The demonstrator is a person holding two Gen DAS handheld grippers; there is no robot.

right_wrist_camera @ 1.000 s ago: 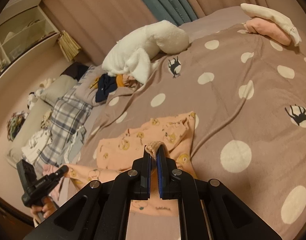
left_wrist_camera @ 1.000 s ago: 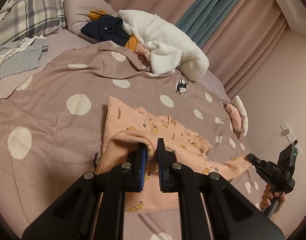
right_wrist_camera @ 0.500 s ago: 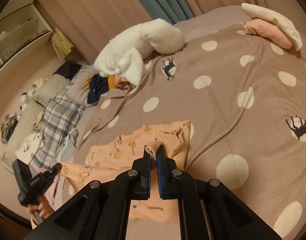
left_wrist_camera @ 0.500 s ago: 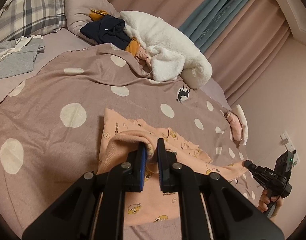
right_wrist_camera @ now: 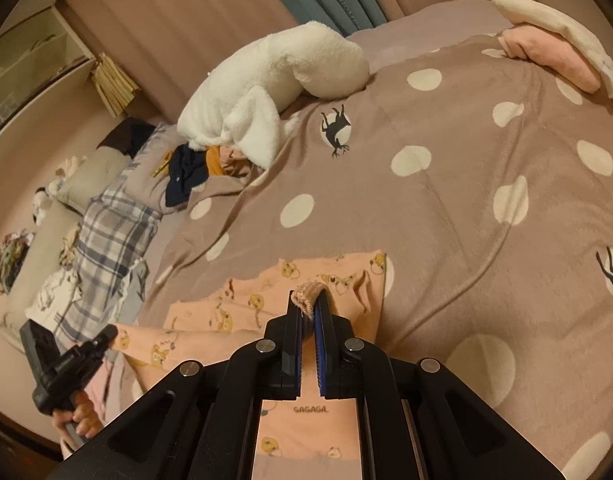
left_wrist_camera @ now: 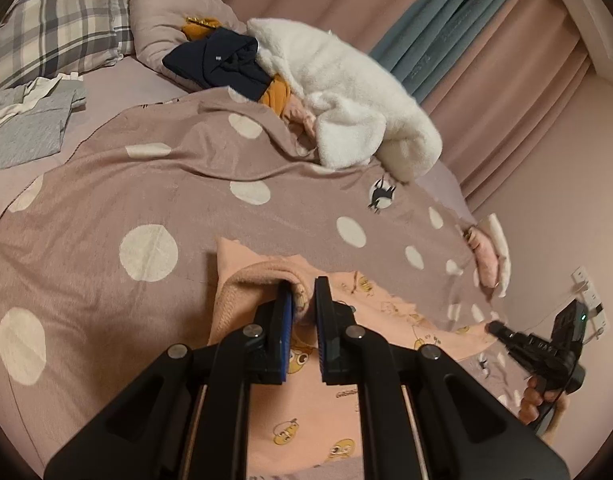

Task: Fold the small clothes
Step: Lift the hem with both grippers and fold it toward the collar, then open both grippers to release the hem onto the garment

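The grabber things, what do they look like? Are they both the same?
Yes, they match. The left gripper and right gripper are black, with angular arms, round silver bolts and blue pads inside flat fingers. Each has a black pistol-style handle; the right one's shows a small green light and a thin cable.

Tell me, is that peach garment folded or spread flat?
Partly folded: both grippers, left and right, pinch its edge, doubled over the garment.

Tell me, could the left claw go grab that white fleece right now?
Probably not as things stand. The left claw is shut on the peach garment, so it would have to let go first. The fleece lies far across the blanket, though nothing blocks the way.
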